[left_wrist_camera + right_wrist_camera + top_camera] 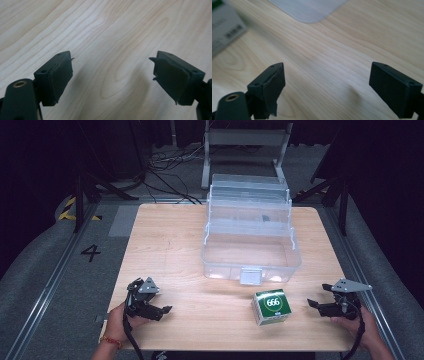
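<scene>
Clear open box behind green carton

Small green-and-white box, "666" on top, is sitting flat on the table, just ahead of the right gripper's spread jaws. It is lying untouched, well apart from the left gripper's jaws.

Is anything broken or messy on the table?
Nothing is spilled. The clear plastic box stands open and the green carton sits upright in front of it. One odd thing: the black pads on the left gripper look frayed, with edges peeling away from the jaws.
</scene>
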The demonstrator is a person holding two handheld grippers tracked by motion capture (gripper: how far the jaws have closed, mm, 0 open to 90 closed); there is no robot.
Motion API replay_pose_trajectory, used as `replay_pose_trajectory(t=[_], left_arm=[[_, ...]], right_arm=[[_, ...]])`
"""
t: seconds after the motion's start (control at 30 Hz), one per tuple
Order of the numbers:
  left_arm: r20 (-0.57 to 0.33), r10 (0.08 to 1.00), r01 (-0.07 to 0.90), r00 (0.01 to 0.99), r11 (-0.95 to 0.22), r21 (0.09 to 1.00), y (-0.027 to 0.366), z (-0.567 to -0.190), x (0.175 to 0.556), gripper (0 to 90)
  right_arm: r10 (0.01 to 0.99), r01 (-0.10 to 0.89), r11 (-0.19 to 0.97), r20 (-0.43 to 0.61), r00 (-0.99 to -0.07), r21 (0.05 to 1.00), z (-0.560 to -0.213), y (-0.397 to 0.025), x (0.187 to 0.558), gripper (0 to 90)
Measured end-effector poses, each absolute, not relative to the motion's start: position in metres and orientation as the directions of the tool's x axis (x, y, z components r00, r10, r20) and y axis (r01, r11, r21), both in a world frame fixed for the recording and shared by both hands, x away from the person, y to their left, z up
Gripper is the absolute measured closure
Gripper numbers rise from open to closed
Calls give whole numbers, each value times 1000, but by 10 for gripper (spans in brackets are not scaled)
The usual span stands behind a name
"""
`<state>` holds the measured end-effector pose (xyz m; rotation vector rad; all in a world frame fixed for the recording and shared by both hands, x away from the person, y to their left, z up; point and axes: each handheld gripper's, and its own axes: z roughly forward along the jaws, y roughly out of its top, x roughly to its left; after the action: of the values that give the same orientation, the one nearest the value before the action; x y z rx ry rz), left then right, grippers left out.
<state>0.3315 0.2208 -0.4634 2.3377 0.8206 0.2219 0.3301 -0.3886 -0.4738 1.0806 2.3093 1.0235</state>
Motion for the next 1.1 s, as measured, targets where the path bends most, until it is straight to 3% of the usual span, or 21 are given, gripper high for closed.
replay_pose_trajectory(t=[0.5, 1.1], left_arm=[[-23, 473, 382, 881, -682, 623, 171, -448, 312, 160], [41, 351, 262, 935, -765, 588, 126, -432, 304, 152]], right_arm=[[654, 402, 519, -47, -755, 755, -459, -326, 315, 172], [613, 329, 556, -110, -783, 763, -446, -267, 320, 192]])
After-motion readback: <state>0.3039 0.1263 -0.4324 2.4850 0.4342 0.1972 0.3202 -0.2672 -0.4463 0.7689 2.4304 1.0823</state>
